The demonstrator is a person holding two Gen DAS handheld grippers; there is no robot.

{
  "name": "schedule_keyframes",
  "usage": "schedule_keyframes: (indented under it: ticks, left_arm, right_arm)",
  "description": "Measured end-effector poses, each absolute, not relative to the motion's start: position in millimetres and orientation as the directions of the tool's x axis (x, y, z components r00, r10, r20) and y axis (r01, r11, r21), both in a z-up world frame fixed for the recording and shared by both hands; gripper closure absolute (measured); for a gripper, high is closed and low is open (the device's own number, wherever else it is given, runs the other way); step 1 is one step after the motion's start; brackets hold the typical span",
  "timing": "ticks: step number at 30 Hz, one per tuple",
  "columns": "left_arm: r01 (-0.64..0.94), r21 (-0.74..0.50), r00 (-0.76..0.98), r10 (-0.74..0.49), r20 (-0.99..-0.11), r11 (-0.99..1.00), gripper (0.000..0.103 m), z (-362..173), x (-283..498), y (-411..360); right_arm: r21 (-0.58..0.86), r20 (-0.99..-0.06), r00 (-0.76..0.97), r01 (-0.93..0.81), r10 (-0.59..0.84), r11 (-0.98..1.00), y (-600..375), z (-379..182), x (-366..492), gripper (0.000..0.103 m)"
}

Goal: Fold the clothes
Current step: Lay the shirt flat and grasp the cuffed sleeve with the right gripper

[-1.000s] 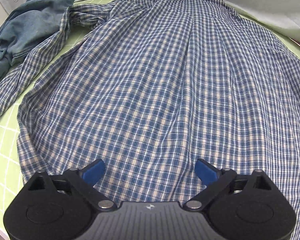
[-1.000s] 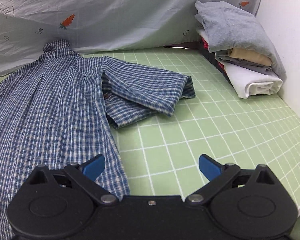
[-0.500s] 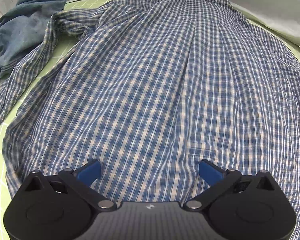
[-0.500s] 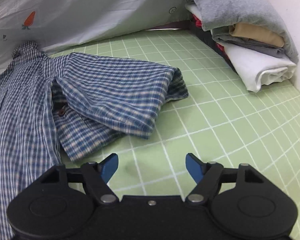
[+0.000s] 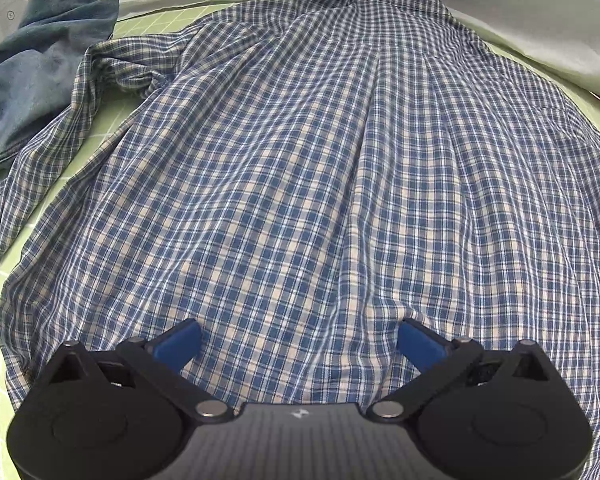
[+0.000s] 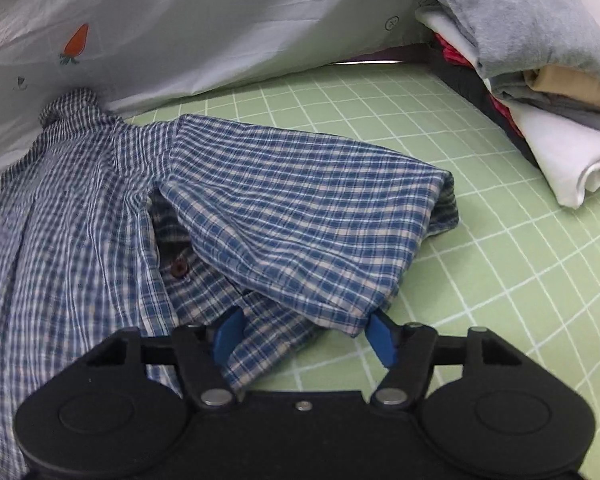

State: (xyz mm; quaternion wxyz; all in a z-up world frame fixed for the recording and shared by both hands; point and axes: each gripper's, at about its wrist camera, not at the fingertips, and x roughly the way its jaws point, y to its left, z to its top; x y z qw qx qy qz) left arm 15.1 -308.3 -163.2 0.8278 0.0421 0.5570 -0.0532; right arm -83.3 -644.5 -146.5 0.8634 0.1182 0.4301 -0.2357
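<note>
A blue and white plaid shirt [image 5: 300, 160] lies spread back-up on the green grid mat [image 5: 112, 116], its collar at the far end. My left gripper [image 5: 300, 340] hovers open over the shirt's lower back, its blue pads [image 5: 176, 340] wide apart and gripping nothing. In the right wrist view the shirt's body [image 6: 60, 220] is at the left and its sleeve [image 6: 300, 220] lies folded across the mat [image 6: 500, 280]. My right gripper [image 6: 304, 334] is at the sleeve's near edge, jaws closing, with the plaid cloth between them but not pinched.
A crumpled dark blue garment [image 5: 32, 68] lies at the far left beside the shirt's other sleeve. A stack of folded clothes [image 6: 540, 80] stands at the right against the wall. A pale sheet with a carrot print [image 6: 180, 20] hangs behind the mat.
My right gripper has moved forward and down to the folded sleeve, and its jaws have narrowed around the sleeve's edge. The left gripper shifted slightly over the shirt, then stayed still.
</note>
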Motion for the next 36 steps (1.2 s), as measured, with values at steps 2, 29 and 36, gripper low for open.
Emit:
schedule_keyframes:
  ticks: [2,29,36]
  left_arm:
    - [0.133,0.010,0.376,-0.041,-0.926,0.991,0.000,-163,13,-308]
    - [0.119,0.010,0.405,-0.040,-0.913,0.993,0.000,-168,7,-309]
    - [0.119,0.009,0.411,-0.040,-0.911,0.993,0.000,-169,9,-310]
  right_arm:
    - [-0.022,-0.788,0.535,0.471,-0.305,0.882,-640,-147,-89,0.059]
    - [0.203,-0.807,0.568,0.520,-0.159,0.829,-641,-138,-93,0.053]
    - [0.061,-0.815,0.544,0.427,-0.202,0.902,-628,-144,-83,0.089]
